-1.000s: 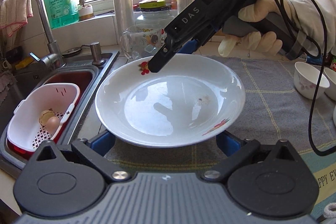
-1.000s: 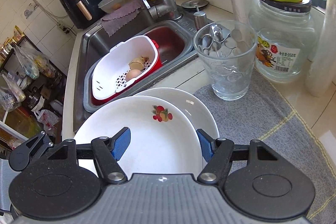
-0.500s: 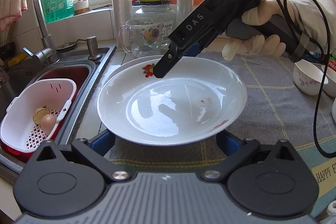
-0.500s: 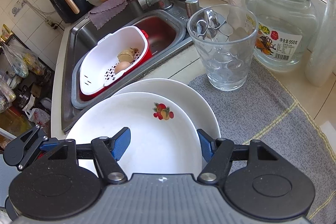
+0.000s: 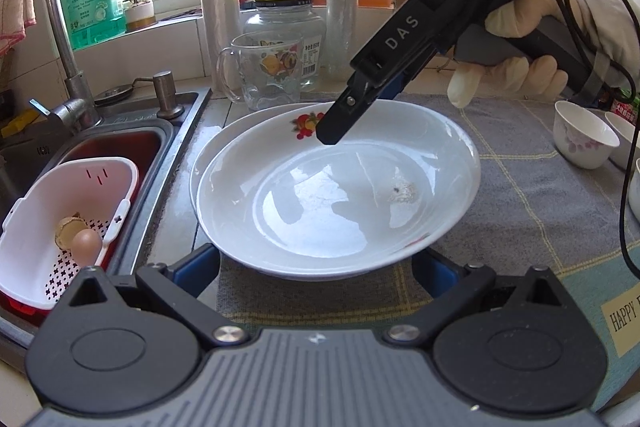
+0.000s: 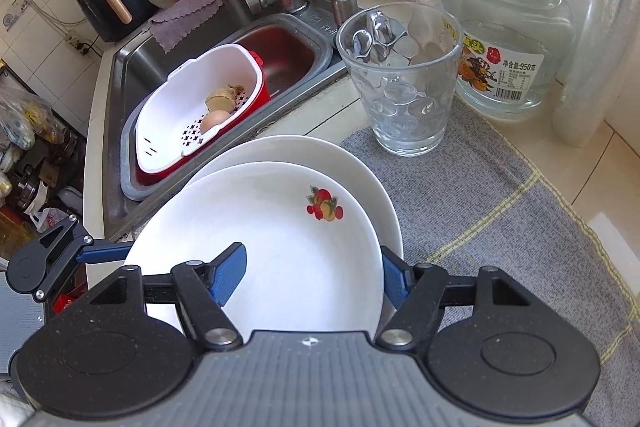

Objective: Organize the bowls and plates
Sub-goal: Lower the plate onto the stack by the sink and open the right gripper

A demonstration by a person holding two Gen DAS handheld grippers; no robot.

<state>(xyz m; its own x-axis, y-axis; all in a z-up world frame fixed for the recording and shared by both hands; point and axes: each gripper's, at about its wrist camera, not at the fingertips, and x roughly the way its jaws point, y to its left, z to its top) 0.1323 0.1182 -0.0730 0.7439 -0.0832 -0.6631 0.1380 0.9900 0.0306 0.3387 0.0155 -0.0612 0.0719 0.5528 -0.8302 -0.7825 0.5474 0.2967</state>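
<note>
A white plate with a fruit print (image 5: 336, 195) (image 6: 280, 251) lies on top of a second white plate (image 5: 208, 155) (image 6: 320, 159), on a grey mat by the sink. My right gripper (image 6: 311, 279) (image 5: 352, 111) straddles the top plate's far rim, one blue pad over the plate's inside and the other outside the rim. Its jaws are opening and the pads do not press. My left gripper (image 5: 316, 267) is open at the near rim, its fingers spread wide below the plate's edge. One of its fingers (image 6: 60, 255) shows in the right wrist view.
A glass mug (image 5: 264, 71) and a jar (image 5: 284, 27) stand just behind the plates. The sink on the left holds a white strainer basket (image 5: 36, 223) with an egg. Small white bowls (image 5: 584, 135) sit at the right. A gloved hand and a black cable (image 5: 624, 187) hang over the mat.
The top plate has settled lower, and more of the plate under it shows at the left. The right gripper's fingers stand slightly wider apart. Both hands stayed about where they were.
</note>
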